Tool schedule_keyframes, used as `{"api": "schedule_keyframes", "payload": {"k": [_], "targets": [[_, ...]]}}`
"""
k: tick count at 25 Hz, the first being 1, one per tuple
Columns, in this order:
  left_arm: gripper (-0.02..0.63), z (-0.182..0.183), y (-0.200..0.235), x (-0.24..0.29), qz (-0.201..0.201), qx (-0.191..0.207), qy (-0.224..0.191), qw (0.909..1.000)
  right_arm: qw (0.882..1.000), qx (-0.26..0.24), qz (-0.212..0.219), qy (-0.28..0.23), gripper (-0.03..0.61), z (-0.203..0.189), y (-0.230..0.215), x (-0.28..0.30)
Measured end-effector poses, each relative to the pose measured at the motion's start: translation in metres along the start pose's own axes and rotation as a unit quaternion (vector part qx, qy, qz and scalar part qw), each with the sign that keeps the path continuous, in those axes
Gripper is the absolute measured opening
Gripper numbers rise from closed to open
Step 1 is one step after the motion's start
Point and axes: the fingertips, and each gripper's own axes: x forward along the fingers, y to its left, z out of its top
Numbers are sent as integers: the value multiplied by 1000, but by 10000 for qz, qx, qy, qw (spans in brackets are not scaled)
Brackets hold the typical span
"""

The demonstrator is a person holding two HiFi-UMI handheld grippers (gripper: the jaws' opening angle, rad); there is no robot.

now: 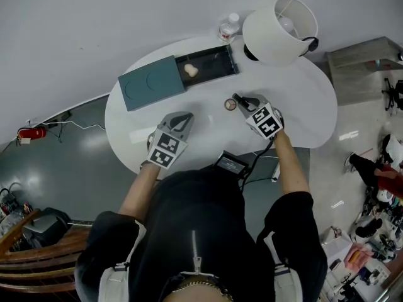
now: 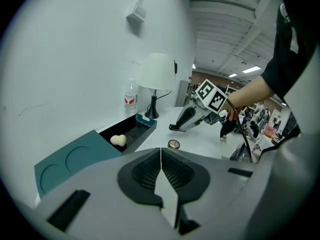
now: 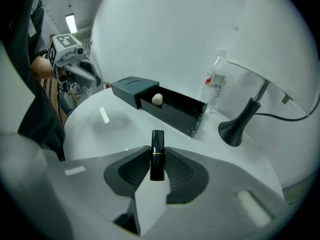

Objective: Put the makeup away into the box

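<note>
Black lipstick (image 3: 157,156) stands upright between the jaws of the right gripper (image 1: 239,99). They are closed onto its sides and only a little way apart, and its cap end sticks out past the tips. This gripper is tilted down over the middle of the white table (image 1: 302,106), right of centre. A small round compact (image 1: 230,104) lies on the table just left of its tips.

The left gripper (image 2: 160,151) has its jaws pressed together with nothing in them. It is over the near left part of the table, pointing towards the far side.

The box (image 1: 214,65) is past both grippers, at the far edge of the table. It is a long black tray and it is open. A pale sponge (image 1: 190,70) lies in its left end, and the rest of the tray looks bare. A teal cover (image 1: 153,82) lies against the left end of the box. Right of the box stands a lamp (image 1: 280,27) with a white shade. A water bottle (image 1: 230,27) is between the lamp and the box, by the wall.
</note>
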Motion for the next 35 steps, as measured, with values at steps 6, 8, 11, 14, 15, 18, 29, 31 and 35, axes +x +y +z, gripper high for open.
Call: {"api": "schedule_keyframes", "payload": {"k": [6,8,11,14,15,18,29,31,35], "targets": [[14,0,7,-2,87,-91,-39,9999,9985,468,-10,-294,92,23,-15,1],[14,-1,11,-4,122,-126,-45,9998,9972,620,4,-417,92,36,-18,2],[14,-1,16,-5,183,-186,-65,9996,9957,765,8,-524,92,54,-22,6],[14,-2,22,-8,253,-260,-83,9993,9943,894,5,-579,92,70,-27,11],[14,-2,24,-8,280,-287,-89,9992,9939,933,8,-591,91,76,-28,13],[14,-4,31,-10,363,-365,-95,9986,9927,1043,21,-607,91,91,-31,22],[14,-14,48,-11,516,-595,-57,9969,9892,1334,-30,-599,91,141,-41,54],[14,-16,51,-12,528,-622,-44,9967,9865,1530,-58,-584,91,150,-45,61],[14,-19,55,-11,535,-673,-21,9963,9819,1839,-110,-447,91,160,-53,79]]}}
